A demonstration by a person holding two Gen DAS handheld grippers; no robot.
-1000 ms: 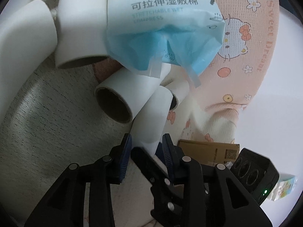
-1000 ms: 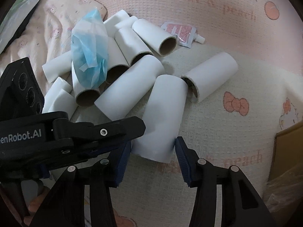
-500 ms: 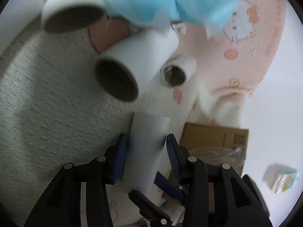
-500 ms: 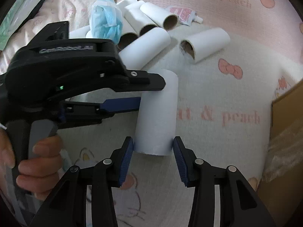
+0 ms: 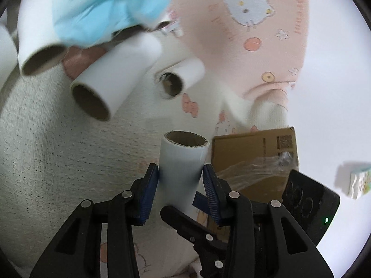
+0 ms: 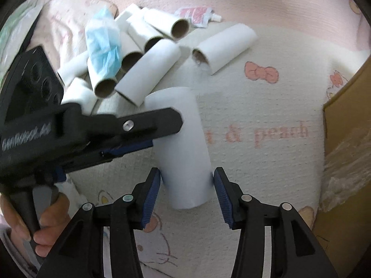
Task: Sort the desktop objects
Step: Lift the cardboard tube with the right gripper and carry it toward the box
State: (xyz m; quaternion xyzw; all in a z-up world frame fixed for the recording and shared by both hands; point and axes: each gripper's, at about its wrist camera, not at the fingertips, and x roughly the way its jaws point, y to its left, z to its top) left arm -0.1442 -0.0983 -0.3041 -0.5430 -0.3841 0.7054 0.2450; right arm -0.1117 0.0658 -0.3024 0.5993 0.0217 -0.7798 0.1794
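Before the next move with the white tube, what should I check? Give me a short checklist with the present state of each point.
1. Left hand-held gripper clamps the white tube: ok.
2. Right hand-held gripper released; jaws opening, tube between them: cannot tell.
3. Held tube clear of the tube pile: ok.
4. Cardboard box in view beside the tube: ok.
5. Box opening free: cannot tell.

Pink cartoon-print blanket [image 6: 266,106] under everything.
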